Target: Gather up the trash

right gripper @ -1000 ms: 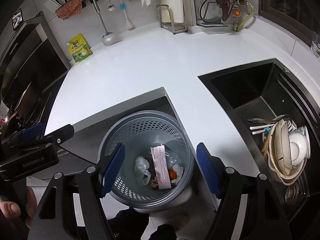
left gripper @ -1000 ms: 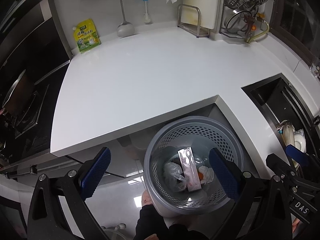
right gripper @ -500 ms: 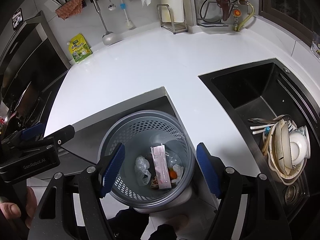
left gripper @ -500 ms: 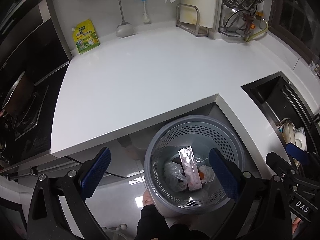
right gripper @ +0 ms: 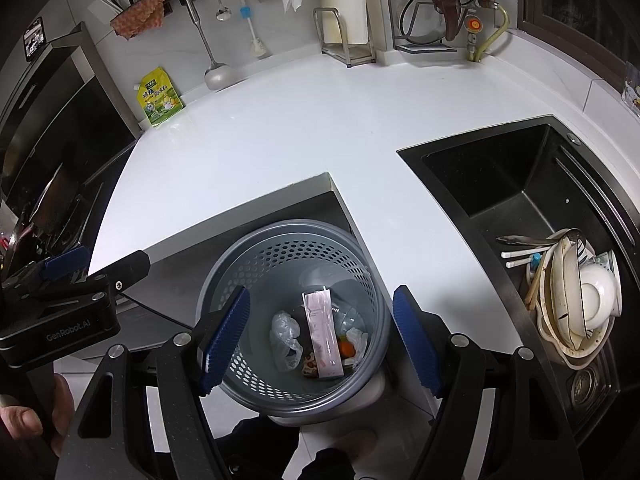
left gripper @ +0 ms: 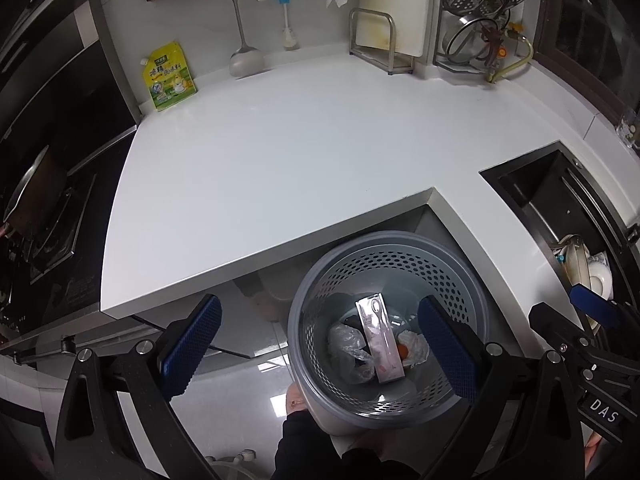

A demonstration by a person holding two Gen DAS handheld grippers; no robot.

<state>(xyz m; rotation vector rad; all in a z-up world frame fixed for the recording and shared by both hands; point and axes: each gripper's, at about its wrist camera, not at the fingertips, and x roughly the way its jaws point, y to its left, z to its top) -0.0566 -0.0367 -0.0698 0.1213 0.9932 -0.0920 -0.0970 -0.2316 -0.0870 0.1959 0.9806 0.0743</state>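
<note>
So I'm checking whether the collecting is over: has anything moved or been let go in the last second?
Nothing visibly changed. The left gripper and right gripper hang open and empty above the grey bin, and the pink carton, clear bag and tissue lie inside it as before. The white counter looks the same.

Black grippers — blue ribbed pads

grey perforated bin (pink carton), white counter
</note>
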